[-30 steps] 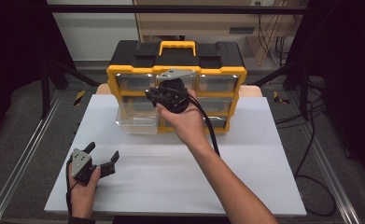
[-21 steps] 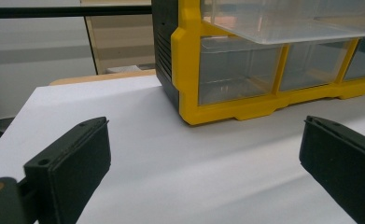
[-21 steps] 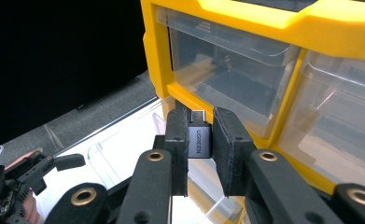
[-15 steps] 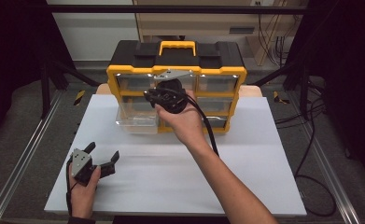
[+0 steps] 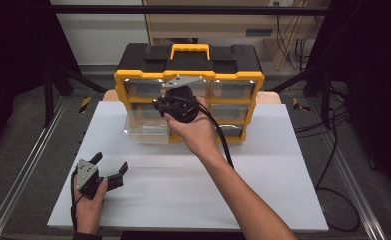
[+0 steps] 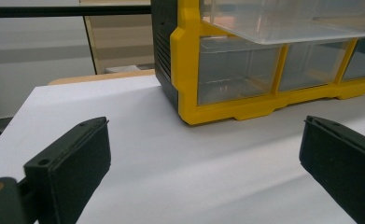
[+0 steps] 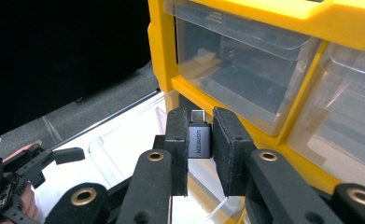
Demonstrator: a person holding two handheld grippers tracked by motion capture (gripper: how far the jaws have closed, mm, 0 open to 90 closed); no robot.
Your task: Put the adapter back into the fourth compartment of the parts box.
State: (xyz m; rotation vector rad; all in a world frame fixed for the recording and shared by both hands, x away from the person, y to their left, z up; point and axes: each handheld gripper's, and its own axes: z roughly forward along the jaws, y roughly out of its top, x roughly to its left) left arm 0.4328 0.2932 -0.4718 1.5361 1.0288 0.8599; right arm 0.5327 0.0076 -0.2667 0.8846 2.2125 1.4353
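Observation:
A yellow and black drawer organizer (image 5: 235,80) stands at the back of the white board (image 5: 183,200). One clear drawer (image 5: 145,129) on its left side is pulled out. My right gripper (image 5: 162,105) hovers just over that drawer, in front of the cabinet. It is shut on a small grey USB adapter (image 7: 200,140), whose metal plug points toward the cabinet (image 7: 245,28). My left gripper (image 5: 111,161) rests open near the board's front left corner, far from the cabinet. Nothing lies between its pads (image 6: 77,158). The drawer's underside (image 6: 287,23) appears above it.
Metal rails run along both sides of the table. Cables trail on the floor at the right (image 5: 333,150). The organizer's other clear drawers (image 5: 230,90) are pushed in. The white board stretches bare between the two hands.

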